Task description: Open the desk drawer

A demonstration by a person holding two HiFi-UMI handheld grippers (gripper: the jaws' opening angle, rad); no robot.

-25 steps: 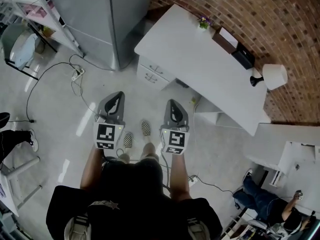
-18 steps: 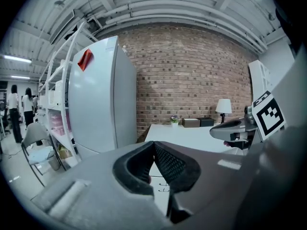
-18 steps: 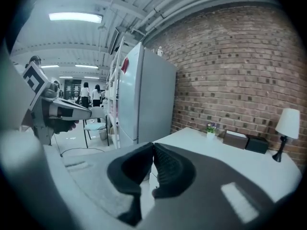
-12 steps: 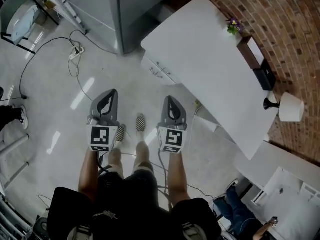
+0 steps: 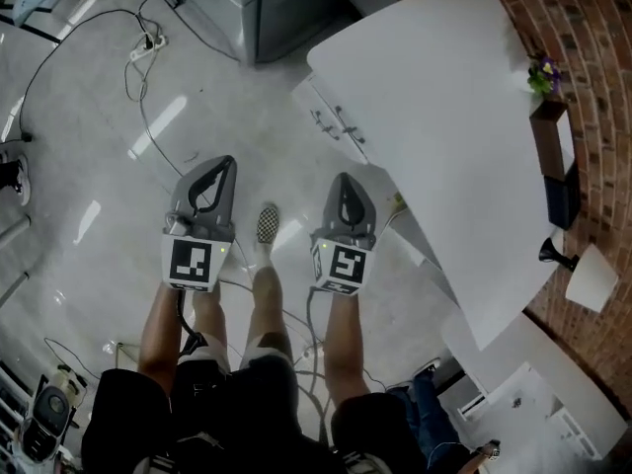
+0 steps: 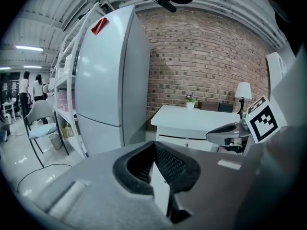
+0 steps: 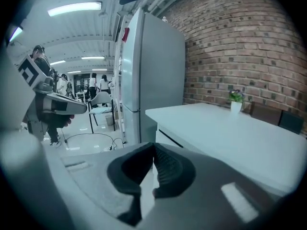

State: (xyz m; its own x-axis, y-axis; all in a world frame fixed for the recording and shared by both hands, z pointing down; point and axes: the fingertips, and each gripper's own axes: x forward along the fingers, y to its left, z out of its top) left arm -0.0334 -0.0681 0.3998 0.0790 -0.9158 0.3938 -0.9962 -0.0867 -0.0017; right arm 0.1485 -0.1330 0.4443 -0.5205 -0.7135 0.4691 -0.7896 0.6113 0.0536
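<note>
Since a second ago both grippers have sunk lower in front of the person, and the desk has slid nearer, now filling the upper right of the head view. The fridge (image 5: 281, 8) has drifted up to the top edge.

Left gripper (image 5: 225, 164): jaws clenched, tips meeting, nothing between them. It hangs over bare floor (image 5: 118, 196), well apart from the desk.

Right gripper (image 5: 343, 179): jaws also clenched and empty. It sits near the corner of the white tabletop (image 5: 434, 107) but touches nothing.

The two are held side by side, marker cubes toward the person, noses pointing away and somewhat down. A checkered shoe (image 5: 267, 223) shows on the floor between them.

Desk drawers (image 5: 334, 128): under the tabletop's near end, fronts flush and shut, small handles showing. They lie ahead of the right gripper, between it and the fridge. In the left gripper view the drawer fronts (image 6: 187, 139) sit straight beyond the closed jaws.

On the tabletop's far edge, against the brick wall (image 5: 583, 28): a small potted plant (image 5: 543, 70), dark boxes beside it, and a white-shaded lamp (image 5: 591, 275).

A power strip (image 5: 146, 43) with looping cable lies on the floor left of the fridge.
</note>
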